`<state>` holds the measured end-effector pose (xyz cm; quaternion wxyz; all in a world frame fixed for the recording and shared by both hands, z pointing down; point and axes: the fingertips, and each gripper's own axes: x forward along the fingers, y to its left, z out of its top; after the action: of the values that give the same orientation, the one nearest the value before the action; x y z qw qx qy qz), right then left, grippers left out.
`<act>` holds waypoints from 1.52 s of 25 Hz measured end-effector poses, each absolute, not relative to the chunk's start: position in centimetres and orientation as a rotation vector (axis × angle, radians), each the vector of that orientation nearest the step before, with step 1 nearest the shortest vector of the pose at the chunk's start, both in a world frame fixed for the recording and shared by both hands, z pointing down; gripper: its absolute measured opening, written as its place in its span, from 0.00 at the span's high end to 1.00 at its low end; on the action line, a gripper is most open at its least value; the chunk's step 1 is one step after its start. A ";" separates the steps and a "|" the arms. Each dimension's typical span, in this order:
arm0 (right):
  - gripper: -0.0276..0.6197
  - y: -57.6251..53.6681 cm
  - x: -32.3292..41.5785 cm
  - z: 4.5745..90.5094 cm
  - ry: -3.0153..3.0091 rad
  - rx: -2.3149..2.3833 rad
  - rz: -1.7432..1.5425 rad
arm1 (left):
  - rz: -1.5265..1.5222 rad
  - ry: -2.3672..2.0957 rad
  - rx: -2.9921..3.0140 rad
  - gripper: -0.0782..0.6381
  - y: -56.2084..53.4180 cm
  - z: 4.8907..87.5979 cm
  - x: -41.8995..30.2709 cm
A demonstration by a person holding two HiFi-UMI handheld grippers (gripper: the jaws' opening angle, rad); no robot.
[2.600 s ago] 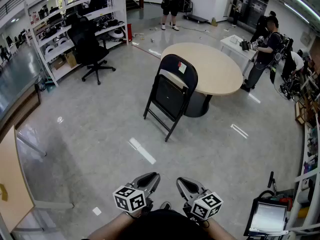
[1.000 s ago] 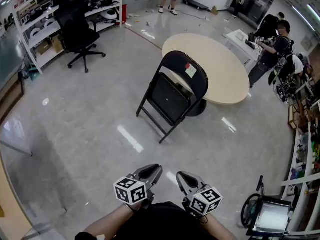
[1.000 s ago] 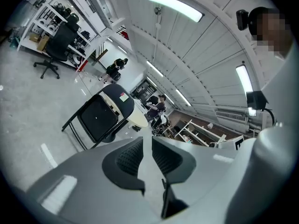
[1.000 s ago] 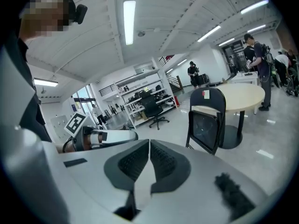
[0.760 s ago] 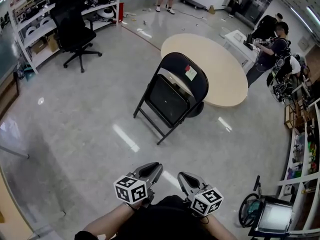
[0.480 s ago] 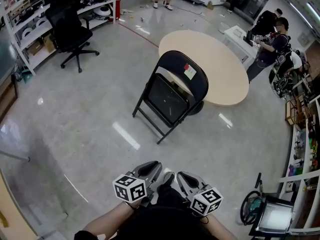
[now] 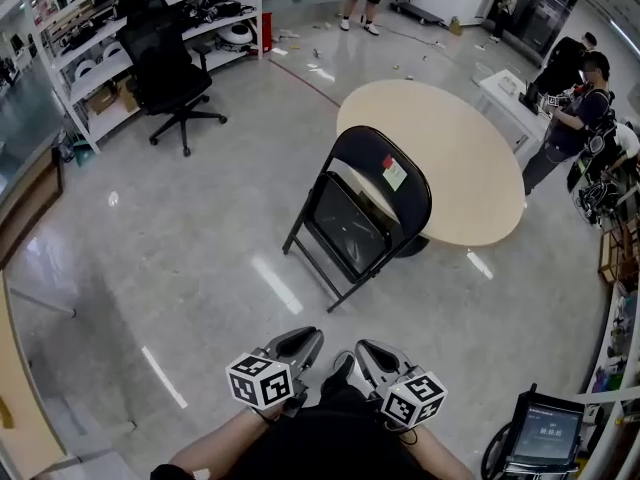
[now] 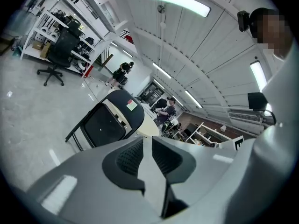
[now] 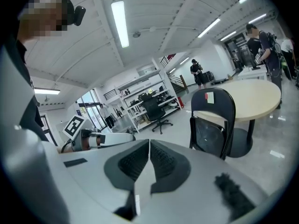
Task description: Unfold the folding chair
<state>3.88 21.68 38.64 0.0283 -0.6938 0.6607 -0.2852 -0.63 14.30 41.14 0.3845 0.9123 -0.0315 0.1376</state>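
The black folding chair (image 7: 362, 220) stands on the grey floor against the round table, its seat still tipped up against the backrest, which bears a small sticker. It also shows in the left gripper view, chair (image 8: 108, 121), and the right gripper view, chair (image 9: 212, 122). Both grippers are held low and close to the person's body, well short of the chair. My left gripper (image 7: 303, 338) (image 8: 147, 140) has its jaws a narrow slit apart with nothing between them. My right gripper (image 7: 366, 349) (image 9: 149, 142) is shut and empty, its tips touching.
A round beige table (image 7: 455, 153) stands right behind the chair. A black office chair (image 7: 168, 68) and white shelves (image 7: 95, 23) are at the far left. People stand at the far right (image 7: 580, 98) and at the back. A screen device (image 7: 545, 436) sits at the bottom right.
The person has walked towards the chair, which now looks nearer and sits further right in the head view. Both grippers keep the same pose in front of the body.
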 end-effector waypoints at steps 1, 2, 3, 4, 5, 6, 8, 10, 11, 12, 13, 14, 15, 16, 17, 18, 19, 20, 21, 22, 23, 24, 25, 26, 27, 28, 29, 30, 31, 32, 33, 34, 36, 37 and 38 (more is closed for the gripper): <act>0.94 21.5 5.2 38.5 2.048 -2.132 -0.872 | 0.347 -0.089 2.334 0.80 14.2 40.9 0.6; 0.94 21.4 6.5 38.4 2.055 -2.126 -0.864 | 0.344 -0.097 2.345 0.80 14.1 40.6 1.8; 0.94 21.4 7.8 38.2 2.059 -2.120 -0.859 | 0.339 -0.104 2.356 0.80 14.1 40.3 3.0; 0.94 21.3 9.1 38.1 2.060 -2.114 -0.855 | 0.332 -0.112 2.368 0.80 14.0 39.9 4.1; 0.94 21.3 10.3 37.9 2.060 -2.109 -0.851 | 0.326 -0.121 2.380 0.80 14.0 39.6 5.1; 0.94 21.2 11.5 37.8 2.063 -2.104 -0.845 | 0.320 -0.133 2.388 0.80 13.9 39.3 5.9; 0.94 20.8 13.4 37.4 2.074 -2.094 -0.830 | 0.311 -0.166 2.391 0.80 13.6 39.0 7.0; 0.94 20.6 14.9 37.2 2.088 -2.080 -0.816 | 0.308 -0.201 2.382 0.80 13.3 39.1 7.9; 0.94 20.5 15.5 37.1 2.093 -2.070 -0.811 | 0.307 -0.217 2.379 0.80 13.3 39.2 8.4; 0.94 20.5 16.2 37.0 2.095 -2.061 -0.808 | 0.308 -0.230 2.378 0.80 13.3 39.2 8.9; 0.94 20.6 16.8 37.0 2.094 -2.051 -0.806 | 0.308 -0.240 2.379 0.80 13.4 39.2 9.5; 0.94 20.6 17.5 37.0 2.091 -2.044 -0.808 | 0.309 -0.248 2.381 0.80 13.4 39.1 9.9; 0.94 20.7 18.1 37.1 2.087 -2.041 -0.812 | 0.310 -0.255 2.383 0.80 13.5 39.0 10.2; 0.94 20.7 18.6 37.3 2.085 -2.040 -0.818 | 0.312 -0.262 2.383 0.80 13.4 38.9 10.4; 0.94 20.6 19.0 37.5 2.085 -2.041 -0.827 | 0.315 -0.271 2.380 0.80 13.3 38.9 10.6; 0.94 20.5 19.4 37.7 2.087 -2.041 -0.836 | 0.319 -0.281 2.376 0.80 13.0 39.0 10.6; 0.94 20.3 19.7 38.0 2.089 -2.039 -0.847 | 0.325 -0.292 2.371 0.80 12.8 39.2 10.7; 0.94 20.1 20.0 38.3 2.092 -2.036 -0.859 | 0.332 -0.301 2.364 0.80 12.5 39.4 10.7; 0.94 19.8 20.3 38.6 2.094 -2.031 -0.870 | 0.339 -0.309 2.356 0.80 12.3 39.7 10.8; 0.94 19.6 20.5 38.9 2.095 -2.028 -0.881 | 0.347 -0.314 2.350 0.80 12.0 39.9 10.9; 0.94 19.2 20.8 39.2 2.095 -2.027 -0.889 | 0.356 -0.318 2.344 0.80 11.7 40.2 11.0; 0.94 18.9 21.1 39.3 2.094 -2.029 -0.894 | 0.363 -0.320 2.339 0.80 11.4 40.4 11.2; 0.94 18.5 21.4 39.5 2.090 -2.035 -0.898 | 0.368 -0.320 2.334 0.80 11.0 40.6 11.5; 0.94 18.1 21.9 39.6 2.082 -2.046 -0.900 | 0.371 -0.316 2.330 0.80 10.5 40.8 11.9; 0.94 17.7 22.4 39.7 2.072 -2.060 -0.902 | 0.373 -0.309 2.328 0.80 10.1 41.0 12.4; 0.94 17.3 22.8 39.8 2.060 -2.077 -0.905 | 0.374 -0.298 2.328 0.80 9.6 41.0 13.0; 0.94 16.9 23.2 39.8 2.050 -2.095 -0.906 | 0.372 -0.285 2.330 0.80 9.1 41.0 13.5; 0.94 16.5 23.6 39.7 2.042 -2.114 -0.906 | 0.369 -0.272 2.334 0.80 8.5 40.8 14.1; 0.94 16.0 24.1 39.6 2.037 -2.135 -0.903 | 0.363 -0.258 2.338 0.80 7.9 40.6 14.6; 0.94 15.6 24.7 39.4 2.033 -2.155 -0.896 | 0.356 -0.246 2.341 0.80 7.3 40.5 15.2; 0.94 15.0 25.4 39.1 2.028 -2.172 -0.880 | 0.347 -0.235 2.342 0.80 6.7 40.3 15.7; 0.94 14.4 26.2 38.7 2.025 -2.186 -0.854 | 0.339 -0.224 2.342 0.80 6.1 40.3 16.2; 0.94 13.1 27.9 37.3 2.021 -2.219 -0.771 | 0.322 -0.209 2.338 0.80 4.9 40.2 16.7; 0.93 12.5 28.9 36.5 2.016 -2.247 -0.723 | 0.313 -0.205 2.331 0.80 4.4 40.3 16.9; 0.92 11.9 30.1 35.7 2.008 -2.284 -0.674 | 0.306 -0.203 2.324 0.80 4.0 40.5 16.9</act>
<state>30.15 11.87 35.72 0.0133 -0.7331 0.6446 -0.2165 16.91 3.97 40.47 0.3845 0.9119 -0.0795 0.1199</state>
